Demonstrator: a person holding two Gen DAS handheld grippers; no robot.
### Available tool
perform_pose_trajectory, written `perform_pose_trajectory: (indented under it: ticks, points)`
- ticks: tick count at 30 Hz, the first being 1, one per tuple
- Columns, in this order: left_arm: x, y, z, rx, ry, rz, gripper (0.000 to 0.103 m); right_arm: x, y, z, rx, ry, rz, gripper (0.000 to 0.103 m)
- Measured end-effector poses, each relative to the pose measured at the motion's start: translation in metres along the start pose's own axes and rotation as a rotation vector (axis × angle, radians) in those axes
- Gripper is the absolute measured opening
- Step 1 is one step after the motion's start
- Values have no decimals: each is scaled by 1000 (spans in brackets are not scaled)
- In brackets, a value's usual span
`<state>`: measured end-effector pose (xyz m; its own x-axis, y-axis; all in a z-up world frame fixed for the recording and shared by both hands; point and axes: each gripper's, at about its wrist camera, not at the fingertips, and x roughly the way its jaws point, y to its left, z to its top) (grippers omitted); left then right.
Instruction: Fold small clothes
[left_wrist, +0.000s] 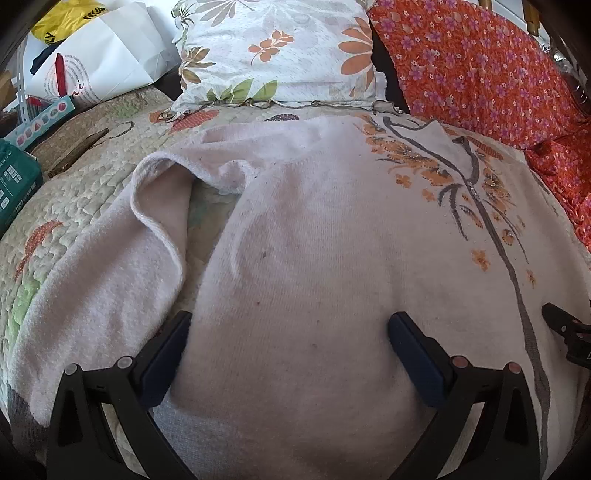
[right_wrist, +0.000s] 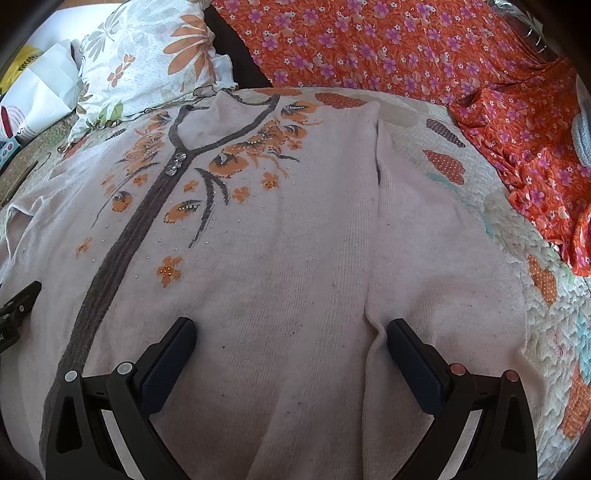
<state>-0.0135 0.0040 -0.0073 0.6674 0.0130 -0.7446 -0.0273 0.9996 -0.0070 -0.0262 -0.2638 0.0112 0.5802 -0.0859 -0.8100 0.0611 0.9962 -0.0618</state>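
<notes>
A pale pink sweater (right_wrist: 280, 236) lies spread flat on the quilt (right_wrist: 491, 206), front side up, its neck toward the flowered pillow (left_wrist: 280, 51). A grey band (right_wrist: 122, 236) runs down the sweater's middle, with orange flowers (right_wrist: 236, 162) stitched on either side near the neck.

The left gripper (left_wrist: 290, 343) hovers over the sweater's lower part, left of the band, its jaws spread wide with nothing between them but cloth below. The sweater's left sleeve (left_wrist: 110, 254) lies beside the body, its cuff end curled over.

The right gripper (right_wrist: 291, 350) hangs over the sweater's lower part, right of the band, jaws likewise wide apart and gripping nothing. The right sleeve (right_wrist: 436, 258) rests straight alongside the body.

Beyond the sweater, to the right of the pillow, an orange flowered cloth (right_wrist: 424, 55) is heaped. A white paper bag (left_wrist: 103, 59) stands left of the pillow.
</notes>
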Motion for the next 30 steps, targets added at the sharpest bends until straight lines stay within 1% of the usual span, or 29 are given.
perform_pose_trajectory:
  ticks: [21,30]
  points:
    - [0,0,-1,-3,-3,-3,103,-3,-1,-2,5,-10,12,103]
    - [0,0,-1,-3,-3,-3,103,-2,-1,-1,2,-10,4,103]
